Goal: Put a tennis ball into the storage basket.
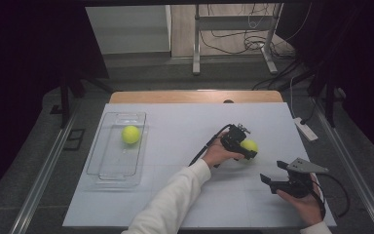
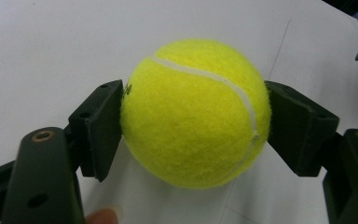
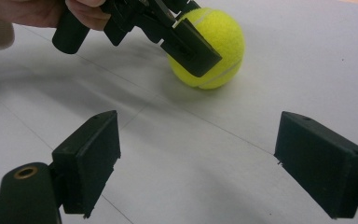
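High view is showing the left gripper (image 1: pixel 247 148) reaching across the white table (image 1: pixel 185 195) and clamping a tennis ball (image 1: pixel 250 145) at about three o'clock of the table's centre. Left gripper view is confirming the hold: both pads are pressing on the ball's (image 2: pixel 195 112) flanks, left pad (image 2: pixel 103 125) and right pad (image 2: pixel 298 125) seated at its widest part, the ball resting on the table surface.

Step in hand, as judged: the grasp is being completed and the lift is not yet begun. A second tennis ball (image 1: pixel 131 134) is already lying inside the clear tray (image 1: pixel 102 170) at nine o'clock, so the tray is reading as the likely destination. The next move is calling for a clean rise, then a carry toward nine o'clock, high enough to pass the tray's near wall.

Right gripper (image 1: pixel 272 180) is resting at about five o'clock, jaws standing wide apart and holding nothing; right gripper view is showing bare table between them, the clamped ball (image 3: pixel 214 46) beyond at twelve o'clock.

Open room: the table between ball and tray is lying bare. The table's right edge is running near the right gripper; the tray is sitting close to the left edge, leaving little margin for overshoot
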The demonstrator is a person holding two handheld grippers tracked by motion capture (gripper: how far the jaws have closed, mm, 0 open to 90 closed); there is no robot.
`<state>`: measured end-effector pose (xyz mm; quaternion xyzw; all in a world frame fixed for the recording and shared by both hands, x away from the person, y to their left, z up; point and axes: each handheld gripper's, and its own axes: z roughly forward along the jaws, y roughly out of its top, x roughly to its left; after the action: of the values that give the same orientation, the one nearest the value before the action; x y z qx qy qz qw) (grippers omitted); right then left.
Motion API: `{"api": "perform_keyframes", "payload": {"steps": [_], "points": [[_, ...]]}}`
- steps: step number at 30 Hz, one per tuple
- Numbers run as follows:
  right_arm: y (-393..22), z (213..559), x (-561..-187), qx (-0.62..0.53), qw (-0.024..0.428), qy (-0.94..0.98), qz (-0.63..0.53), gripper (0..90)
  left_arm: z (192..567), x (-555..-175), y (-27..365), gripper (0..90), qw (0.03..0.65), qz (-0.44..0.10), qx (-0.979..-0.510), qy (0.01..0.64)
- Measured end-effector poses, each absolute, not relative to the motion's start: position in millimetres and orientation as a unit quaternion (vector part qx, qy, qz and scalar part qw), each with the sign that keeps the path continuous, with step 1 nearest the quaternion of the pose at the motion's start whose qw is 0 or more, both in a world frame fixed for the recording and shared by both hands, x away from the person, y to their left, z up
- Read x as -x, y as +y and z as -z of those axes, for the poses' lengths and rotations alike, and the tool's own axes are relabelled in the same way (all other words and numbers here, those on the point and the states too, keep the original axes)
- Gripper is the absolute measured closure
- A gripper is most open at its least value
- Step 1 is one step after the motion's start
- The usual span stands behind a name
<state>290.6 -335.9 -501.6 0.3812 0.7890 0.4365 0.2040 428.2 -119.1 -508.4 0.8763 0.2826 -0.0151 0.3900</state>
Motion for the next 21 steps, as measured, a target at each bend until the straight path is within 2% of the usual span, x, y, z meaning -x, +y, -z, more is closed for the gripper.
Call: {"api": "perform_keyframes", "payload": {"steps": [21], "points": [[-336, 501, -291, -0.382, 0.206, 0.788, -0.437, 14.6, 492, -423, -109, 26.8, 0.408, -0.005, -0.869, 0.279]]}}
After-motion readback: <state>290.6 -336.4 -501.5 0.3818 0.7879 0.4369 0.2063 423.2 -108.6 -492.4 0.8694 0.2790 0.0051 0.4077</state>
